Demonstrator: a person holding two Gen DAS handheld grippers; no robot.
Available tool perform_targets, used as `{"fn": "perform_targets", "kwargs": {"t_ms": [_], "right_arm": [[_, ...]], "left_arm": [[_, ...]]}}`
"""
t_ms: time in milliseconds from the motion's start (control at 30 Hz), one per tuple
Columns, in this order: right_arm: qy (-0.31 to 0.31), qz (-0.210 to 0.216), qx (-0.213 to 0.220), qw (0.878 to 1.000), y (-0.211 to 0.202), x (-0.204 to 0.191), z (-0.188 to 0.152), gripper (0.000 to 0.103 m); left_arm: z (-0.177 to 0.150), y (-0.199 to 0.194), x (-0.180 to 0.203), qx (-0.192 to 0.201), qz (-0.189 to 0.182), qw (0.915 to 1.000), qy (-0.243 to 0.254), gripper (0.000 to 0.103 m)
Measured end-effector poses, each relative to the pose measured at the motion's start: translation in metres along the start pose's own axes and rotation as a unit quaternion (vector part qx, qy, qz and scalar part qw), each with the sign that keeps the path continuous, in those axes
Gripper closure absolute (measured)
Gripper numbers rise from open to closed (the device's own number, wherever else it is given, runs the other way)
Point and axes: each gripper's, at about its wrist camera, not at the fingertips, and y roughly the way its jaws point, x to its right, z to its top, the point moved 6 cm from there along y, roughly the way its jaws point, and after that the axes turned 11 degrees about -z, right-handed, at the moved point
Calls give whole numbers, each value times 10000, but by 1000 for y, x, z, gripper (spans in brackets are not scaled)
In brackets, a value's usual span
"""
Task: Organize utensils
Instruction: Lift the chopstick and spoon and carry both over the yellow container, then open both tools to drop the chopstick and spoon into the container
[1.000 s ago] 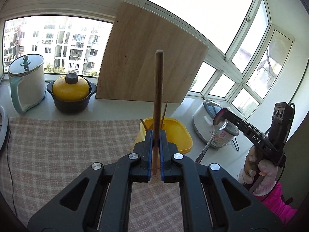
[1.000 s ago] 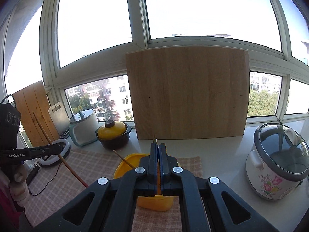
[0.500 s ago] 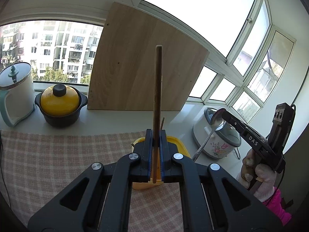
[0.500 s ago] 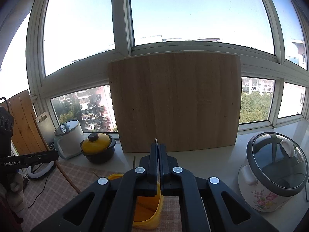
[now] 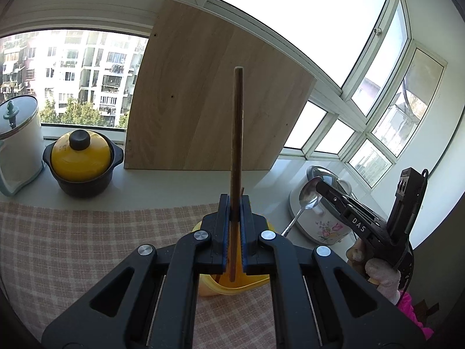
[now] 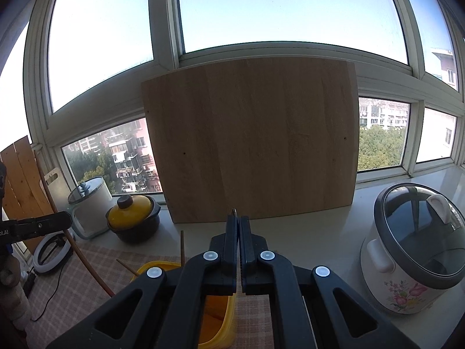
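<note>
Both grippers have closed in over the yellow holder (image 5: 229,286) on the checked cloth (image 5: 72,247): left gripper (image 5: 234,203) clamps a wooden stick (image 5: 237,133) upright above its mouth, right gripper (image 5: 319,184) grips a metal spoon (image 5: 308,196) just beside; drop-in looks next

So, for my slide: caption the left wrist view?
Left gripper holds a wooden chopstick upright above the yellow container.
</note>
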Motion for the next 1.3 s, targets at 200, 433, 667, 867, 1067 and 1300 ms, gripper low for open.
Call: {"fn": "perform_targets", "kwargs": {"t_ms": [200,433,667,867,1067,1300], "right_arm": [[-111,4,-164,9998,12,-5,-13,103],[-179,68,-337,9992,20,-10,-29,103],[-218,117,-462,9986,21,-16,-40,103],[-259,153,-581,9979,23,-21,-51,103],[-314,166,-662,9972,24,-25,-58,102],[-329,187,-674,9970,21,-25,-59,100]], "left_arm": [[-12,16,-10,-210,66,9997,-89,99],[-23,28,-15,-407,82,9990,-167,99],[-36,37,-17,-574,80,9981,-219,99],[-48,43,-18,-722,86,9971,-239,99],[-53,45,-16,-823,89,9963,-210,99],[-53,43,-11,-834,61,9964,-129,99]]}}
